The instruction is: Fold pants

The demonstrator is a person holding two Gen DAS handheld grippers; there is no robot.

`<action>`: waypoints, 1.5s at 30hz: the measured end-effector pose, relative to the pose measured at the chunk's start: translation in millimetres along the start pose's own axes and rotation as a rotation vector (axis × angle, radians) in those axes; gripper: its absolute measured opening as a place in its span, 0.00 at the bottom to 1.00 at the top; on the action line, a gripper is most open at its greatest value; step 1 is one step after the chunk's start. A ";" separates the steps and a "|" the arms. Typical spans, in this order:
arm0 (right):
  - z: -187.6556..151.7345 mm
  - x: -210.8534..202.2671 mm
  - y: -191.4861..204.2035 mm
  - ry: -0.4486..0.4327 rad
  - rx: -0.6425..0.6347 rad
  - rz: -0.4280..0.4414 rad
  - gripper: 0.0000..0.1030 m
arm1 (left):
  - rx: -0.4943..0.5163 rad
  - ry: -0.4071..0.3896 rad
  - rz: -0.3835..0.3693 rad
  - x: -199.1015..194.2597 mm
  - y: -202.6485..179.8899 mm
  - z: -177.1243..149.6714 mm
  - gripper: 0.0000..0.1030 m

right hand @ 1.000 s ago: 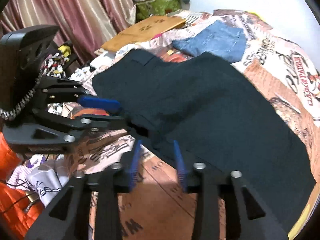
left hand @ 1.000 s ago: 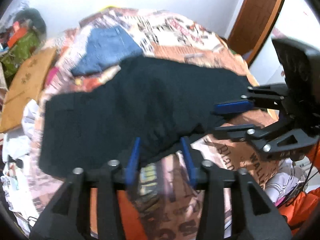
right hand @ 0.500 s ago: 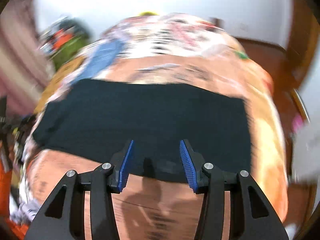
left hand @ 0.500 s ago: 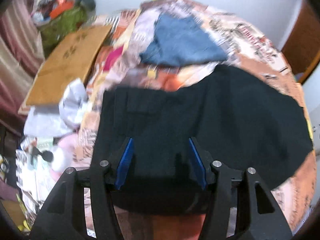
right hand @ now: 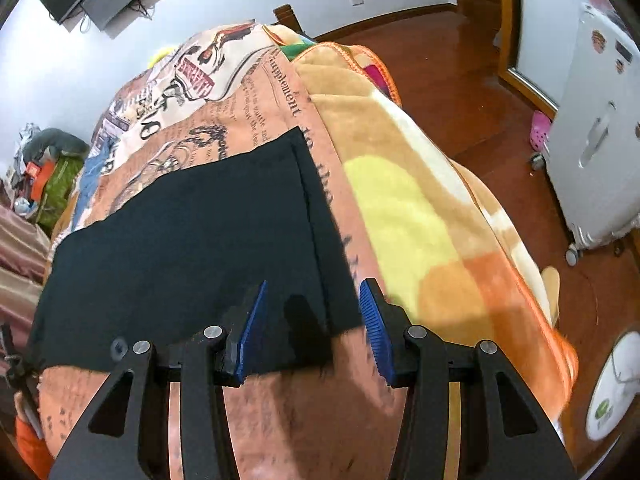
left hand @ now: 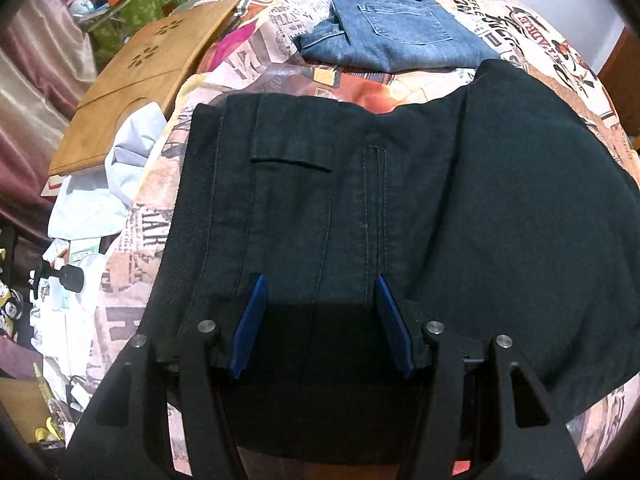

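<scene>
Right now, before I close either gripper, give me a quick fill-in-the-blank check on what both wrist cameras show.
1. The black pants lie spread on the ____ bedspread.
2. Beyond the pants sits a folded pair of ____ jeans.
3. The left gripper hovers over the end with the ____ and pocket.
4. The right gripper, jaws apart, straddles the hem ____ of the pants.

Missing words: newspaper-print; blue; waistband; corner

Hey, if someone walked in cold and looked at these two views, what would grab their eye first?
The black pants spread flat across the middle of the bed, filling most of the left wrist view, stand out first. Next is the loud newspaper-print bedspread beneath them, with folded blue jeans lying just beyond the pants. Both open claws hang over the dark cloth: the left claw above the waistband end, the right claw over the leg-hem corner.
</scene>
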State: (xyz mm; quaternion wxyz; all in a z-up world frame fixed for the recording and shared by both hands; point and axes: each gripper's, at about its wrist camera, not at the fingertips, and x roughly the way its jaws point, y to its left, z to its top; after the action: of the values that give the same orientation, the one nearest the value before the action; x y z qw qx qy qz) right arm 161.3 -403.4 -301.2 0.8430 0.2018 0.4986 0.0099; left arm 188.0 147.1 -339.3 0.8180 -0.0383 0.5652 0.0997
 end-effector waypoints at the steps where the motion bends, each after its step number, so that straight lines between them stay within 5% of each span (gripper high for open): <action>1: -0.4 1.4 -2.7 0.004 -0.005 0.004 0.42 | 0.001 -0.001 0.005 0.4 -0.8 0.0 0.55; 12: 15.0 35.4 -0.4 0.021 -0.083 0.036 0.56 | 0.005 0.008 0.055 4.3 -8.3 1.8 0.56; 15: 14.6 35.7 3.8 0.013 -0.126 0.038 0.47 | 0.005 0.007 0.070 5.3 -10.5 1.8 0.56; 21: 11.7 25.4 14.7 -0.072 -0.211 -0.020 0.07 | 0.000 0.008 0.079 5.6 -10.7 1.5 0.56; 29: 21.5 2.5 30.2 -0.175 -0.343 -0.116 0.06 | -0.002 0.005 0.087 5.5 -11.1 0.6 0.56; 33: 29.5 18.3 29.4 -0.132 -0.350 -0.135 0.05 | 0.001 0.000 0.091 5.3 -11.4 -0.3 0.57; 36: 25.5 53.7 27.0 -0.056 -0.384 -0.237 0.01 | 0.001 -0.007 0.093 4.9 -10.8 -1.6 0.58; 45: 37.1 14.5 8.3 -0.014 -0.261 -0.125 0.07 | 0.017 -0.019 0.114 -9.2 -18.2 5.8 0.57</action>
State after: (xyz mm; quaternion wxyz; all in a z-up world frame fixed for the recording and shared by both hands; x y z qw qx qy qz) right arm 201.4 -404.9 -294.8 0.8644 0.0591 0.4989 0.0205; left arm 194.0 129.2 -329.5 0.8167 0.0020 0.5595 0.1415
